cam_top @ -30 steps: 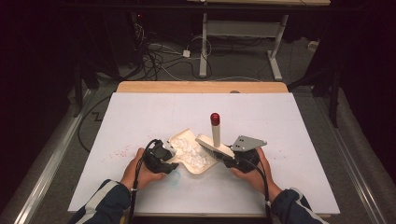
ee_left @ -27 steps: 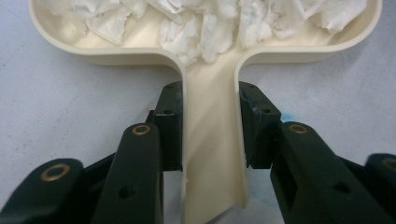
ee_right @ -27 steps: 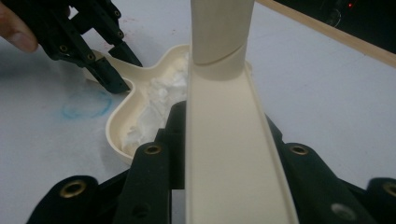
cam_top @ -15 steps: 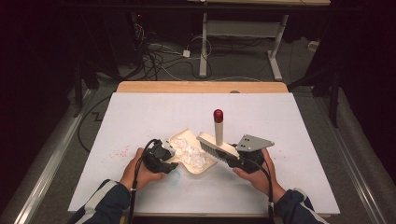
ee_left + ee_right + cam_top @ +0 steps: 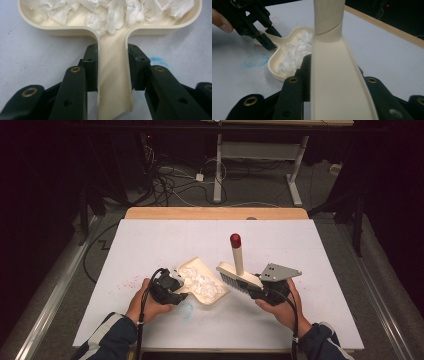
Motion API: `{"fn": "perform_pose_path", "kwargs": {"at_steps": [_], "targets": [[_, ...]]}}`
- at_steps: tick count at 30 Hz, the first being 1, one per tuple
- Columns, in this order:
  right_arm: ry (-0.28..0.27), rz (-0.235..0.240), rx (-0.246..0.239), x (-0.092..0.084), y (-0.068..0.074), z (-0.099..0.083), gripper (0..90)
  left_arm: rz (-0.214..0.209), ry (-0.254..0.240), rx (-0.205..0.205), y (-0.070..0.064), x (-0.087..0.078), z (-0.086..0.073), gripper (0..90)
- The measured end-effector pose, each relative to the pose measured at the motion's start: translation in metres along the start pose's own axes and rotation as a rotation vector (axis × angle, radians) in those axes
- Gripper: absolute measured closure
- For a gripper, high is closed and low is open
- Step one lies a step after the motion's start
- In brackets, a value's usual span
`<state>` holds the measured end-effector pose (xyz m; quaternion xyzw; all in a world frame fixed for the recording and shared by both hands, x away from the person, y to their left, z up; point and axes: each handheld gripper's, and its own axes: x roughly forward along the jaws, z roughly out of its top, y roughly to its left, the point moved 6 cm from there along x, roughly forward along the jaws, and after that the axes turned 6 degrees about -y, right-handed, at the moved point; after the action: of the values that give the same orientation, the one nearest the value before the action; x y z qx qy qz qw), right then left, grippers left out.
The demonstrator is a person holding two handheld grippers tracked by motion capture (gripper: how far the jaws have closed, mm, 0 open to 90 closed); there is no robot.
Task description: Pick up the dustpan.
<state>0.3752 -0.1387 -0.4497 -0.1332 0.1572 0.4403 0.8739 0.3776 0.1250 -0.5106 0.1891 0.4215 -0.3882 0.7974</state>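
- The cream dustpan [image 5: 113, 82] sits on the white table [image 5: 310, 250], its narrow handle running straight back between the jaws of my left gripper [image 5: 172, 287]; both pads press its two sides, so the jaws are closed tight on the handle.
- Just ahead of those jaw tips the pan widens into its tray, heaped with torn white paper scraps [image 5: 120, 12] that spill a little way into the mouth of the handle channel.
- My left hand [image 5: 147, 302] lies low at the table's near edge, the gripper roughly level and aimed toward the table's centre, the cable looping back over the wrist.
- The cream hand brush [image 5: 334, 75] is clamped in my right gripper [image 5: 262, 292]: its flat back fills the gap between the jaws, pads hard against both edges, with no daylight showing.
- Beyond the right jaw tips the brush's handle rises steeply to a red cap [image 5: 235, 240]; the dark bristles [image 5: 232, 282] hang under the head, held clear above the table just beside the pan's open edge.
- My right hand [image 5: 280, 307] holds the gripper tilted up, the grey plate [image 5: 277, 271] on top.
- Seen along the right jaws, the dustpan lies ahead and left, the left gripper gripping its stem beyond.
- A faint blue ring [image 5: 257, 60] marks the table beside the pan.
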Motion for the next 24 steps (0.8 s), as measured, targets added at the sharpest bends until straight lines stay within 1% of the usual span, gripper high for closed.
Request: {"fn": "perform_pose_path", "kwargs": {"at_steps": [6, 12, 16, 21, 24], "targets": [[0.016, 0.010, 0.003, -0.004, 0.000, -0.002, 67.6, 0.001, -0.007, -0.010, 0.001, -0.004, -0.002, 63.5], [0.018, 0.019, 0.005, -0.011, 0.001, -0.002, 67.7, 0.000, -0.014, -0.024, 0.006, -0.007, -0.004, 63.5], [0.017, 0.015, 0.012, -0.016, -0.001, -0.002, 67.6, 0.005, -0.016, -0.033, 0.009, -0.009, -0.006, 63.5], [0.026, -0.001, 0.025, -0.024, -0.004, -0.006, 67.7, 0.011, -0.022, -0.041, 0.012, -0.010, -0.006, 63.5], [0.028, -0.003, 0.032, -0.029, -0.006, -0.009, 67.7, 0.019, -0.022, -0.040, 0.014, -0.011, -0.007, 63.5]]}}
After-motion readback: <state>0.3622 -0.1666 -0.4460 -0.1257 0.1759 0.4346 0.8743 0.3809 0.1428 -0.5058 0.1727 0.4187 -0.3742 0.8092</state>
